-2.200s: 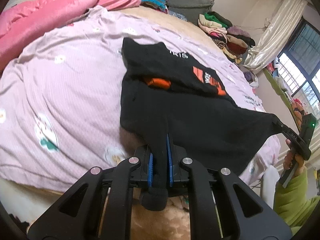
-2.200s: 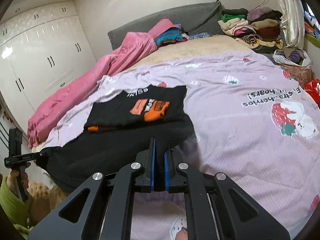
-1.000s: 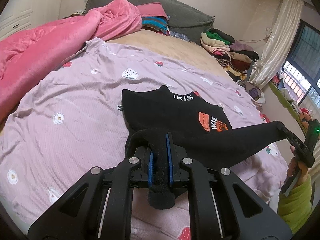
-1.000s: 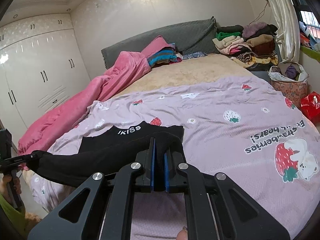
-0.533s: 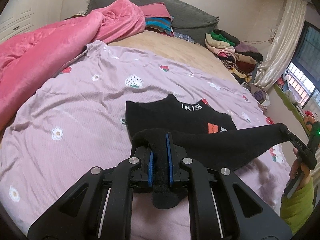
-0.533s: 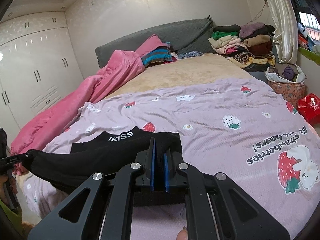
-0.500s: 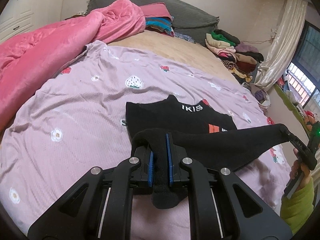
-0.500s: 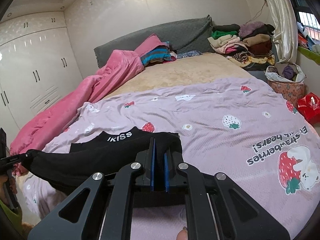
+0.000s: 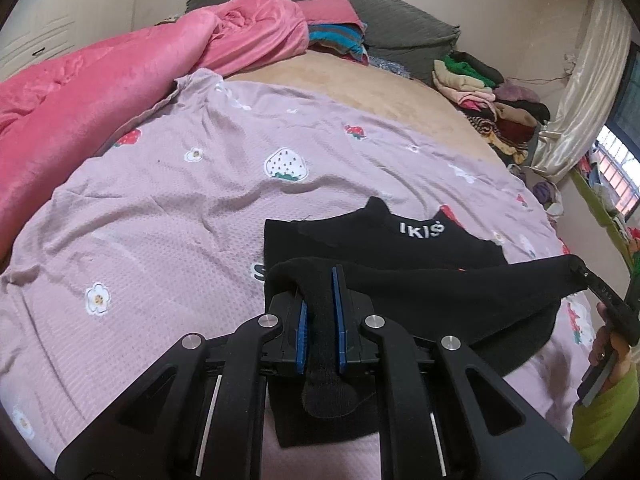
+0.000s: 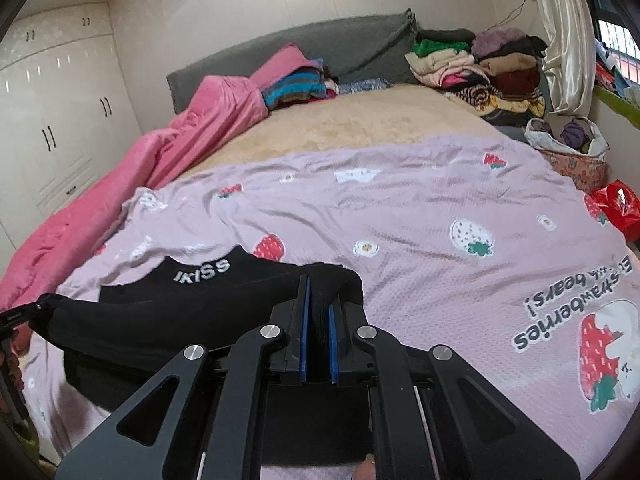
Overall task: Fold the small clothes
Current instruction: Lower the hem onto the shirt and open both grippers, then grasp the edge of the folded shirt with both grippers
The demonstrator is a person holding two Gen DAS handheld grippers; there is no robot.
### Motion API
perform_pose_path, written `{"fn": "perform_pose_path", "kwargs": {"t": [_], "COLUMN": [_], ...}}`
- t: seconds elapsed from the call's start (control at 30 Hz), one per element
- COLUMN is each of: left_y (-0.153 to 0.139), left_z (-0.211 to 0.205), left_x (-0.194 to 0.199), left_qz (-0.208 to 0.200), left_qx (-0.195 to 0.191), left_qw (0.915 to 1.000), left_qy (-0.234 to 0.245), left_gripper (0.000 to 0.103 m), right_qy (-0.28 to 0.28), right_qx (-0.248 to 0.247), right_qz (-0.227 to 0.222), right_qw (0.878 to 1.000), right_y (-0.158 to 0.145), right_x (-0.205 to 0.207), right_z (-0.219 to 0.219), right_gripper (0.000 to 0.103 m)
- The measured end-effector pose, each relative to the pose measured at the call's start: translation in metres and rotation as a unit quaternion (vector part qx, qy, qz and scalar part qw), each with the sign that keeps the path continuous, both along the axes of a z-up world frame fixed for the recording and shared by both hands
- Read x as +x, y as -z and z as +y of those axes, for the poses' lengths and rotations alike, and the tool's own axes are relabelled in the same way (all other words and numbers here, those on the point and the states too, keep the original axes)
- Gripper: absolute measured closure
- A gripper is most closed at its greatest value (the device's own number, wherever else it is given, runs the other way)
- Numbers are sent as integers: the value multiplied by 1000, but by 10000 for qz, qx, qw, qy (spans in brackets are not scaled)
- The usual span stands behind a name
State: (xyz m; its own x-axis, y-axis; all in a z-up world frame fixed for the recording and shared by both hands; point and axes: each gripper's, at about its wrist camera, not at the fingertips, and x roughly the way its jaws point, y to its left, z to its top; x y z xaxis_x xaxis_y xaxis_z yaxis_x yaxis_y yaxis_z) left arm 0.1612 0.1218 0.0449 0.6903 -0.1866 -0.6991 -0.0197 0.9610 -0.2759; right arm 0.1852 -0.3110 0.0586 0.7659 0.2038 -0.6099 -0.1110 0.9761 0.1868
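a black garment (image 9: pixel 420 240) with white "ikiss" lettering at its collar lies on the lilac strawberry-print sheet (image 9: pixel 160 208) that covers the near part of the bed. its lower edge is lifted off the sheet and stretched in a band between the two grippers. the left gripper (image 9: pixel 319 312) is clenched on one corner of that edge, a bunch of black cloth pinched between its blue pads (image 9: pixel 301 332). the right gripper (image 10: pixel 317 320) is likewise clamped on the other corner. a pink blanket (image 9: pixel 100 76) is heaped along the sheet's far side, and stacks of folded clothes (image 10: pixel 472 68) sit by the grey headboard (image 10: pixel 352 48).
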Motion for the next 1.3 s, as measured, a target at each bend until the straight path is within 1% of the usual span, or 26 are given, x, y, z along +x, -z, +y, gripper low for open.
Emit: {"fn": "perform_pose_path", "kwargs": {"t": [0.27,0.3,0.37,0.43,0.47,0.5,0.57,0.6,0.67,0.7,0.73,0.8,0.97,1.03,1.07,1.1,1.13,1.23,1.3], "left_y": [28,29,32,31,31,29,25,20,14,8,5,-2,-4,-2,0,3,8,22,32], "left_z": [4,4,6,6,6,7,6,5,2,0,-1,-2,-9,-19,-23,-29,-35,-51,-60], "left_x": [15,16,17,16,16,15,13,10,7,3,2,-3,-12,-17,-19,-21,-23,-24,-23], "left_qz": [178,183,197,178,168,151,89,24,-66,-167,-223,-349,-315,-269,-242,-182,-120,146,288], "left_qx": [-6,0,-30,-47,-55,-72,-151,-142,-110,29,119,185,182,251,265,262,254,258,323], "left_qw": [9998,9997,9997,9998,9998,9998,9998,9999,9999,9999,9997,9992,9992,9987,9985,9981,9975,9947,9924], "left_qy": [-127,-132,-124,-99,-72,-60,-36,-13,27,-20,-41,-34,173,355,419,523,651,986,1155], "left_gripper": [98,98,97,97,96,95,90,86,72,56,53,53,53,53,54,60,71,84,86], "right_qy": [89,96,133,207,246,271,292,297,255,231,179,82,-379,-516,-580,-640,-698,-845,-909], "right_qx": [-181,-191,-207,-280,-316,-312,-309,-332,-351,-361,-389,-415,-576,-576,-569,-568,-607,-693,-744], "right_qz": [271,291,342,313,281,226,148,112,18,-23,-71,-121,-101,-4,47,101,166,320,447], "right_qw": [9994,9993,9991,9989,9988,9989,9990,9989,9991,9991,9991,9990,9976,9970,9967,9963,9956,9935,9921], "right_y": [28,30,33,34,33,32,29,28,24,23,21,18,17,19,21,22,25,32,38], "right_x": [24,26,28,29,28,26,22,19,10,6,0,-8,-29,-32,-35,-37,-39,-42,-44], "right_z": [12,14,15,15,15,15,14,14,16,17,19,23,42,47,49,50,53,61,66], "right_gripper": [96,94,92,80,66,62,61,60,60,58,58,58,58,63,68,71,72,76,77]}}
